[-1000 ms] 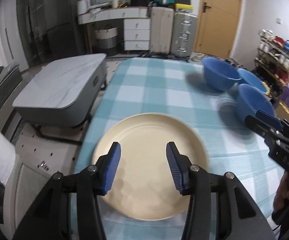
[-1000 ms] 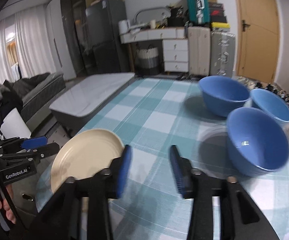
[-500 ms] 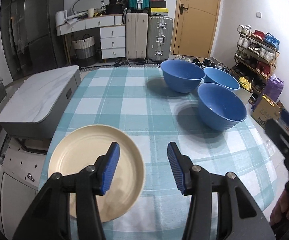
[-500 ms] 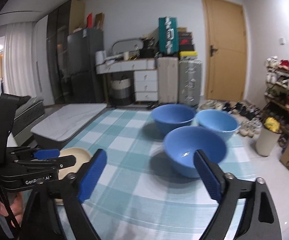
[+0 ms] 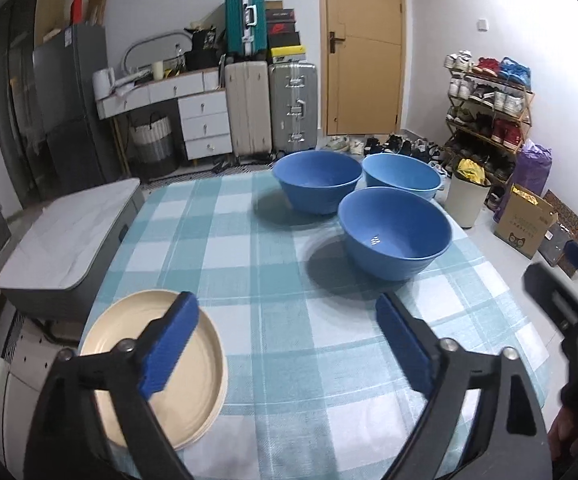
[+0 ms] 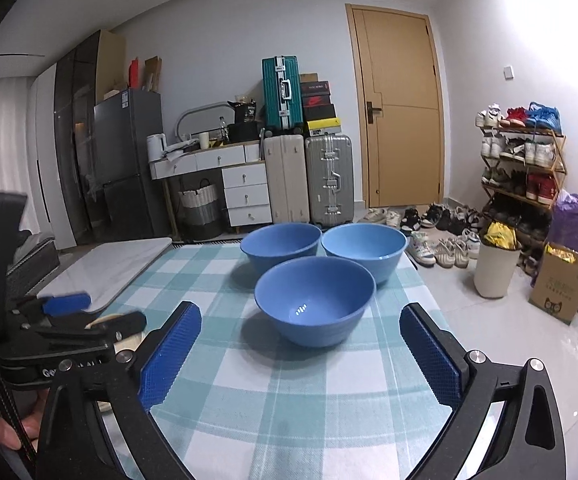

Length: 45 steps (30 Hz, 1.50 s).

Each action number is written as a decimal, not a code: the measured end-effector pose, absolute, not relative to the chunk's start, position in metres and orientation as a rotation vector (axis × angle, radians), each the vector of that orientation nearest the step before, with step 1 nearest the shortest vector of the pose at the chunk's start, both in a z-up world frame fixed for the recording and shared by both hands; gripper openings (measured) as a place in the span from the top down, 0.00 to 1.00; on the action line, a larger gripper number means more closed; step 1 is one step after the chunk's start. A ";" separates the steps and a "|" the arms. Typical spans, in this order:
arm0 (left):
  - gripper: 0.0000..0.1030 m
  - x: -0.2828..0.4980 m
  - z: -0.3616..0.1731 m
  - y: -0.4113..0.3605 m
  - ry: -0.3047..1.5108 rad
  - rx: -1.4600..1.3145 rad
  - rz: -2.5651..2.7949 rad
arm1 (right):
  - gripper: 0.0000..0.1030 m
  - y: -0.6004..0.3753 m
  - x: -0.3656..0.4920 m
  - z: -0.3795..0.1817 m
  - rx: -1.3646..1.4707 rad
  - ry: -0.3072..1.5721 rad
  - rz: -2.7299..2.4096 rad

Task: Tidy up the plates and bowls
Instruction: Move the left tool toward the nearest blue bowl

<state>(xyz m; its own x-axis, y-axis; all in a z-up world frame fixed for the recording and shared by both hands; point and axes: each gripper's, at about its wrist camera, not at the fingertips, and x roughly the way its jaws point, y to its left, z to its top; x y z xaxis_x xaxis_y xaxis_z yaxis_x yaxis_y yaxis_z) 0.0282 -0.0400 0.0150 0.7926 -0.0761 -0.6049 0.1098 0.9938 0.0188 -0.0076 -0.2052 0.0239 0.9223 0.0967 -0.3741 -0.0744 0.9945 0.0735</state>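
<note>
With both sets of jaws opening on nothing, I'd bring the right gripper squarely over the nearest blue bowl at frame centre and pinch its rim.

Both wrist views face door; share three bowls.

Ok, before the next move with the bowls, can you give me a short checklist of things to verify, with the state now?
1. Right tongs empty, jaws still opening: ok.
2. Left tongs empty, jaws opening: ok.
3. Nearest round blue plastic bowl upright, apart from the two blue bowls behind: ok.
4. Nearest bowl centred ahead of right tongs: ok.
5. Cream round plates stacked at the edge of the checked tablecloth: ok.
6. How many plates are stacked: cannot tell.
</note>
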 end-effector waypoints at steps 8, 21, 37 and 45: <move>0.06 0.024 0.007 -0.044 0.643 0.022 -0.110 | 0.01 -0.214 -0.006 0.007 0.080 0.436 0.070; 0.06 0.025 -0.005 -0.052 0.686 0.033 -0.133 | 0.01 -0.224 0.008 -0.003 0.118 0.480 0.050; 0.06 0.067 -0.023 -0.049 0.756 0.041 -0.109 | 0.01 -0.224 0.042 -0.018 0.139 0.541 0.067; 0.06 0.093 -0.038 -0.049 0.818 -0.002 -0.164 | 0.01 -0.232 0.069 -0.037 0.168 0.603 0.074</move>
